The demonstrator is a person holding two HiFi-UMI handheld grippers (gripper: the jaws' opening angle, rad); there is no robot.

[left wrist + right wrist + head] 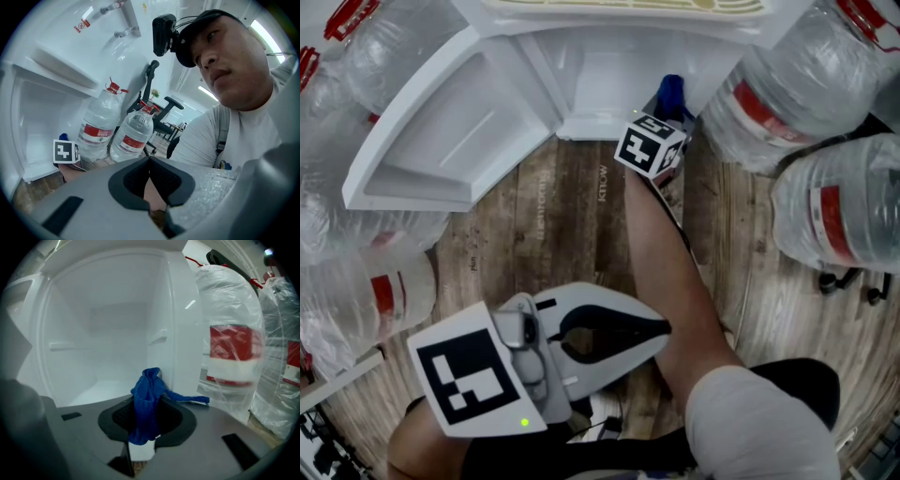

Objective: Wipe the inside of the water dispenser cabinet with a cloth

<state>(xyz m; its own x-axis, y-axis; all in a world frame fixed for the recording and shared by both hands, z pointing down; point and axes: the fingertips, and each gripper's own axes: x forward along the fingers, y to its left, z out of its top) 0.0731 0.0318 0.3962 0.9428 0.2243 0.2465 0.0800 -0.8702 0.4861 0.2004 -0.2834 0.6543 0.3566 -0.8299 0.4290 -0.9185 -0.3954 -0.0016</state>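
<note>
The white dispenser cabinet (pixel 609 70) stands open at the top of the head view, its door (pixel 450 127) swung out to the left. My right gripper (pixel 667 117) is at the cabinet's mouth, shut on a blue cloth (pixel 671 94). In the right gripper view the blue cloth (pixel 147 399) hangs bunched between the jaws of the right gripper (pixel 151 392), in front of the bare white cabinet interior (pixel 103 333). My left gripper (pixel 664 327) is held low near my body. Its jaws are shut with nothing in them, and in its own view the left gripper (pixel 150 161) points away from the cabinet.
Large water bottles (pixel 773 94) (pixel 839 206) crowd the right side of the cabinet, and more bottles (pixel 366 47) (pixel 356 291) stand on the left. A bottle in plastic wrap (pixel 232 348) is close beside the right gripper. Office chair wheels (pixel 848 279) rest on the wood floor (pixel 572 216).
</note>
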